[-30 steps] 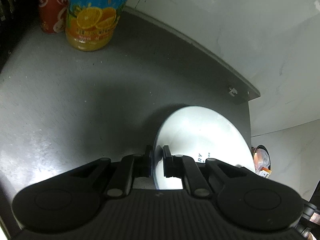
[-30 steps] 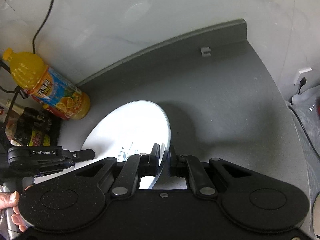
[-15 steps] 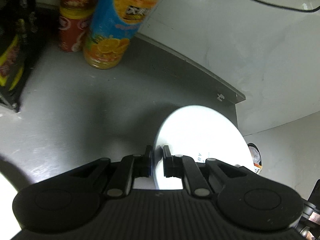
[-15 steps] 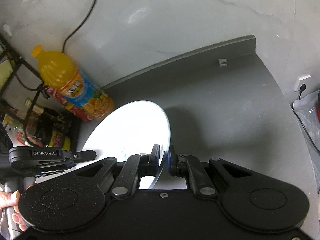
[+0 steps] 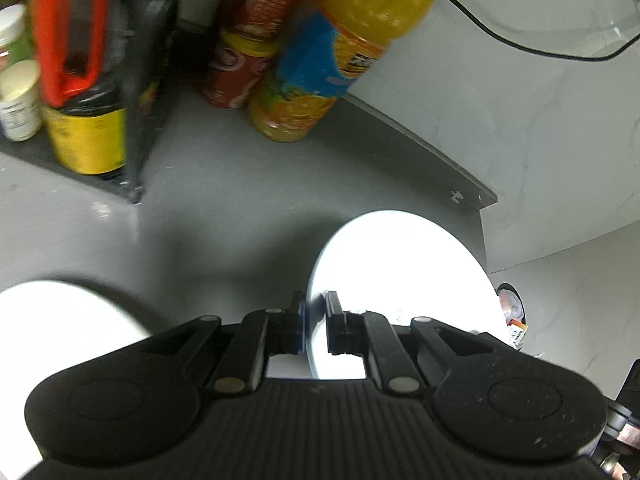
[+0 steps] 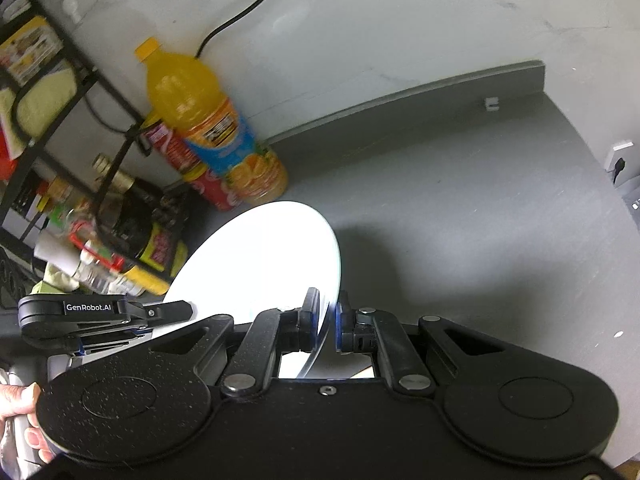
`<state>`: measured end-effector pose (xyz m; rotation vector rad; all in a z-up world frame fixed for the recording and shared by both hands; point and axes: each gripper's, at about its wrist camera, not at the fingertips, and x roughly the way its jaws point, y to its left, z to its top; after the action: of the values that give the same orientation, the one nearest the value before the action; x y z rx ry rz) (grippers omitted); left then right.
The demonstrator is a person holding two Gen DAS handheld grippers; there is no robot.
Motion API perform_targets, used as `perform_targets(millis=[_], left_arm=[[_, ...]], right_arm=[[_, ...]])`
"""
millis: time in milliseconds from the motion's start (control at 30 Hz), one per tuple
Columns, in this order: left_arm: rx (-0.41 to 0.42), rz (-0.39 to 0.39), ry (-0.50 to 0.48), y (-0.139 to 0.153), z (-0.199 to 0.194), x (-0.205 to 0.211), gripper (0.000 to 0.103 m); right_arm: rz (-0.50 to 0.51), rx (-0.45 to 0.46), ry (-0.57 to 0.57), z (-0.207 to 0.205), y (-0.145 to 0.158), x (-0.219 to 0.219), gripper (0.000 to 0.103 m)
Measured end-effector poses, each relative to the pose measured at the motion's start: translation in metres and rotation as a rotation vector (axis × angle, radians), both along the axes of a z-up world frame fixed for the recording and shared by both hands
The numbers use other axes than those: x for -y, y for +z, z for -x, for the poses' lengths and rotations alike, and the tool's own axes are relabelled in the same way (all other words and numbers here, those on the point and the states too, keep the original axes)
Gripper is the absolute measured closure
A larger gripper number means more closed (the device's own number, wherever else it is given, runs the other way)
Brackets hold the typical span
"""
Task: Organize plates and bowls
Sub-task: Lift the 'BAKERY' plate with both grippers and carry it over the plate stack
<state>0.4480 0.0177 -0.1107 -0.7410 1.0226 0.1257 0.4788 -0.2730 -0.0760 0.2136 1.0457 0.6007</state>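
One white plate (image 5: 400,280) hangs above the grey counter (image 5: 240,200), held at opposite rims by both grippers. In the left wrist view my left gripper (image 5: 314,320) is shut on the plate's left rim. The right wrist view shows the same plate (image 6: 260,264) tilted, with my right gripper (image 6: 328,324) shut on its right rim. My left gripper (image 6: 176,314) shows there too, clamped on the far rim, with a hand (image 6: 20,420) behind it. Another white rounded thing (image 5: 60,320), blurred, lies at the lower left of the left wrist view.
An orange juice bottle (image 6: 208,128) and a red tube (image 6: 192,168) stand against the white wall (image 6: 400,20). To their left is a black wire rack (image 6: 80,80) with bottles and jars (image 5: 80,80). A black cable (image 5: 520,40) hangs on the wall. The counter ends at a raised back edge (image 6: 440,84).
Both grippers have pulled back and risen with the plate between them. The rack and its bottles have come into view, and a white rounded thing has appeared at the left view's lower left.
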Motion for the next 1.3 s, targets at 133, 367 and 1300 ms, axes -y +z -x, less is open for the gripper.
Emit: perform_targets(millis=[133, 367, 1300], left_arm=[[-0.002, -0.002, 0.018, 0.000, 0.022, -0.015, 0.095], [-0.022, -0.001, 0.065, -0.006, 0.064, -0.047, 0.095], [-0.112, 0.078, 0.126, -0.067, 0.151, -0.101, 0.093]], right_arm=[[-0.007, -0.010, 0.015, 0.015, -0.001, -0.016, 0.095], [-0.008, -0.026, 0.061, 0.042, -0.006, -0.049, 0.096], [0.070, -0.082, 0.110, 0.106, -0.037, -0.103, 0.096]])
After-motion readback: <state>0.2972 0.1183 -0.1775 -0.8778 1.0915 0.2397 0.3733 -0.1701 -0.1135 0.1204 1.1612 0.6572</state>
